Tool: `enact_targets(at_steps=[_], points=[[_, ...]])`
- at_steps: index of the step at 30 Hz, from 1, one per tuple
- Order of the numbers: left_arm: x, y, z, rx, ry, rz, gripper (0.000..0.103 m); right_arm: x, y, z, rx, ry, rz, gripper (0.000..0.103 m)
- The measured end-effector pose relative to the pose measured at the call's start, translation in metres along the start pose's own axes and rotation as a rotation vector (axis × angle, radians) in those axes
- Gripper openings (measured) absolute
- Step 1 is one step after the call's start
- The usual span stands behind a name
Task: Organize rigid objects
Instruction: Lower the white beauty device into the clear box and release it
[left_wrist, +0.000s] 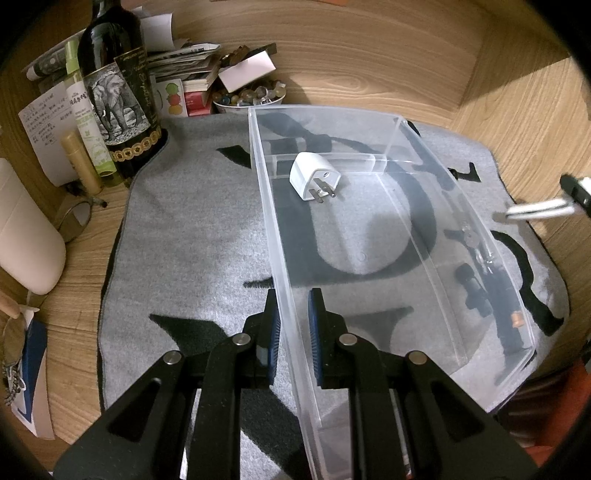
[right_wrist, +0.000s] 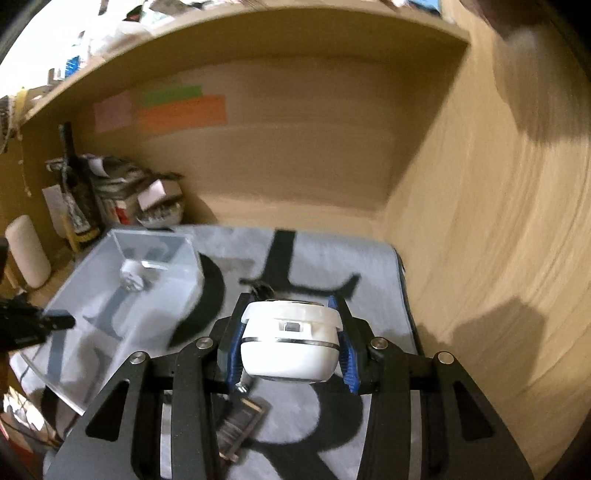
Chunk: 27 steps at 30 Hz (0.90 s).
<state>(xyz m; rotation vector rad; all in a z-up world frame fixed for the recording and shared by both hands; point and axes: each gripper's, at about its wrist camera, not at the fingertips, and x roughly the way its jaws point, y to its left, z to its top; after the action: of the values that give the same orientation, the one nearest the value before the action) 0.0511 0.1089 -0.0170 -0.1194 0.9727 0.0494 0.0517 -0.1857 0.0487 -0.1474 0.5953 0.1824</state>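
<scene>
A wooden bench (left_wrist: 369, 44) carries a grey mat (left_wrist: 192, 229). The left claw (left_wrist: 291, 332) is clenched on the near wall of a clear bin (left_wrist: 424, 206) holding a plug (left_wrist: 314, 177); the right claw (right_wrist: 290, 343) grasps a white case (right_wrist: 290, 343) above the mat.

Home desk nook, wood-grain panels on three sides. Evidence: dark wine bottle (left_wrist: 118, 85) with elephant label, stacked papers (left_wrist: 181, 61), bowl of beads (left_wrist: 249, 98), eyeglasses (left_wrist: 75, 218), coloured sticky notes (right_wrist: 162, 110) on back wall, grey lettered mat (left_wrist: 192, 229) over desktop
</scene>
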Motion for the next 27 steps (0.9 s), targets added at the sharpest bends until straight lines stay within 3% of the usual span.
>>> enact_targets(at_steps=[9,15,21,27], points=[[0.000,0.001,-0.001,0.008,-0.008,-0.008,0.014,-0.007,0.047,0.030,-0.087,-0.091,0.110,0.038],[0.000,0.003,-0.001,0.008,-0.011,-0.022,0.014,0.002,0.089,0.041,-0.166,-0.104,0.208,0.038],[0.000,0.005,-0.002,0.010,-0.015,-0.031,0.014,0.028,0.138,0.031,-0.265,-0.008,0.305,0.038],[-0.001,0.006,-0.004,0.013,-0.020,-0.040,0.014,0.052,0.163,0.009,-0.339,0.106,0.329,0.038]])
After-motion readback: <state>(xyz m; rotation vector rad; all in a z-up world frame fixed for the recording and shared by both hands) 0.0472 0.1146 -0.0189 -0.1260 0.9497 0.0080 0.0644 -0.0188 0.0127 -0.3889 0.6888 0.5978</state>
